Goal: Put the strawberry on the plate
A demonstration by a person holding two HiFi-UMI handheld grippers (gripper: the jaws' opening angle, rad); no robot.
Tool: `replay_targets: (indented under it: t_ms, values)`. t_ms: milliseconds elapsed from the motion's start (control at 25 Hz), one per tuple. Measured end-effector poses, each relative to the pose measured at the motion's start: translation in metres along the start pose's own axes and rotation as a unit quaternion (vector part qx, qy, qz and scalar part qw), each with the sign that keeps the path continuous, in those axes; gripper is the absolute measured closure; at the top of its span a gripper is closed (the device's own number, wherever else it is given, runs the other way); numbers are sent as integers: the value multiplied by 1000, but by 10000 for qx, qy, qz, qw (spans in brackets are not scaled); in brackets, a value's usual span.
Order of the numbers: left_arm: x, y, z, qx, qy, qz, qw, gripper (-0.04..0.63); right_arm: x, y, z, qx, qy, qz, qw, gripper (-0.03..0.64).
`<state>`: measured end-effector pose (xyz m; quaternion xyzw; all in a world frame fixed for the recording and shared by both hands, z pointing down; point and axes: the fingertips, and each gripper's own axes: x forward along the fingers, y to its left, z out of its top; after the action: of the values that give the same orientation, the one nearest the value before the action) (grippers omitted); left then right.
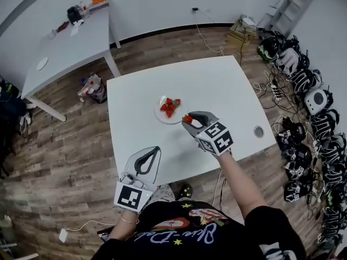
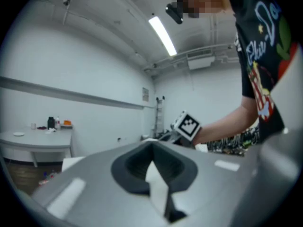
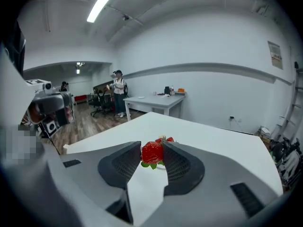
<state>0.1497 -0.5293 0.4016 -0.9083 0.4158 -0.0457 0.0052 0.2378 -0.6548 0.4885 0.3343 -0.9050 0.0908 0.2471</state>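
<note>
A white plate (image 1: 162, 116) sits mid-table with a few red strawberries (image 1: 169, 106) on it. Just to its right, my right gripper (image 1: 187, 119) is shut on another strawberry (image 1: 188, 118), held slightly above the table at the plate's edge. In the right gripper view that strawberry (image 3: 152, 152) is pinched between the dark pads (image 3: 176, 163), green leaves hanging below, with the plate's strawberries (image 3: 166, 140) right behind it. My left gripper (image 1: 158, 149) hangs over the table's near edge, shut with nothing in it; in its own view the jaws (image 2: 152, 146) meet at the tips.
The white table (image 1: 217, 91) has a small round grey disc (image 1: 258, 131) near its right edge. A second white table (image 1: 65, 47) stands back left with clutter on it. A bag (image 1: 95, 88) lies on the wood floor. Headsets (image 1: 303, 91) line the right side.
</note>
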Motion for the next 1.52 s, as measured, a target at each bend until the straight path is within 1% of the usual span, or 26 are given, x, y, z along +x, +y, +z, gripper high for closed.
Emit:
replay_targets:
  t_ms: [120, 200, 320, 400, 560, 640, 720, 800, 920, 1000, 1080, 1160, 1240, 1280, 1360, 1520]
  values:
    - [12, 19, -2, -17, 24, 25, 10000, 606, 46, -22, -15, -325, 571, -33, 9978, 465]
    - [14, 32, -6, -133, 112, 151, 9997, 606, 69, -32, -29, -575, 1004, -23, 9933, 465]
    - [12, 48, -19, -309, 310, 397, 9983, 606, 93, -44, -47, -643, 1448, 106, 9873, 465]
    - [10, 59, -28, -374, 400, 532, 9971, 606, 106, -52, -54, -584, 1601, 122, 9853, 465]
    - [4, 78, -35, -424, 427, 697, 9958, 606, 125, -52, -62, -470, 1807, 187, 9822, 465]
    - [4, 83, -34, -468, 434, 725, 9953, 606, 130, -51, -63, -448, 1805, 180, 9824, 465]
    - [2, 86, -33, -532, 369, 694, 9955, 606, 133, -49, -63, -410, 1717, 179, 9841, 463]
    - [-1, 88, -31, -681, 227, 699, 9950, 606, 131, -47, -62, -393, 1625, 163, 9858, 463]
    - [-6, 89, -25, -715, 96, 691, 9950, 606, 118, -47, -51, -257, 1307, -32, 9911, 462]
    - [-9, 87, -20, -667, 9, 596, 9960, 606, 100, -48, -36, -50, 864, -267, 9959, 462]
    - [-10, 85, -13, -610, -81, 566, 9965, 606, 74, -44, -17, 368, 176, -384, 9984, 462]
    - [-9, 83, -8, -528, -107, 578, 9969, 606, 45, -33, -3, 887, -449, -321, 9945, 465]
    - [-8, 79, -3, -432, -132, 544, 9975, 606, 20, -18, 2, 1226, -777, -206, 9892, 577]
    - [-7, 77, -2, -385, -147, 514, 9978, 606, 11, -10, 3, 1310, -887, -140, 9873, 588]
    - [-4, 72, 0, -320, -166, 471, 9982, 606, -6, 3, 6, 1360, -1056, -62, 9851, 598]
    - [1, 61, 4, -207, -180, 398, 9988, 606, -29, 16, 12, 1285, -1241, -94, 9839, 600]
